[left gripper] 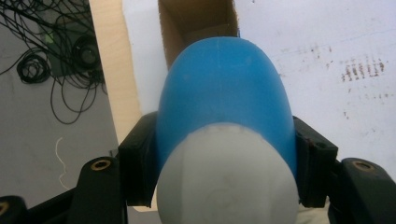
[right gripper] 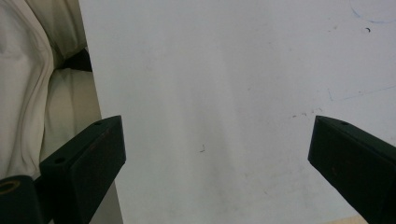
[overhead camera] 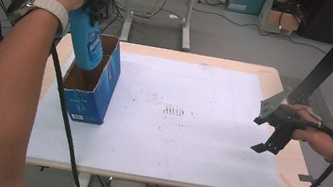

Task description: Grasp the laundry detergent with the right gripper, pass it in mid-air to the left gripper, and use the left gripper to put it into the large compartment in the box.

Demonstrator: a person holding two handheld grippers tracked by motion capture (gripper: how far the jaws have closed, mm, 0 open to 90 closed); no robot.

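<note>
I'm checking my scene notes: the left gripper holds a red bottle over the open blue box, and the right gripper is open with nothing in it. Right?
Not quite: the bottle is blue, not red, as the high view shows. The left gripper does hold it over the open blue box, and the right gripper is open and holds nothing.

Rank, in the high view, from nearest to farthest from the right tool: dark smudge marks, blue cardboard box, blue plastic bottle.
1. Dark smudge marks, mid-board, nearest the right tool.
2. Blue cardboard box, left edge.
3. Blue plastic bottle, above the box, farthest.
</note>
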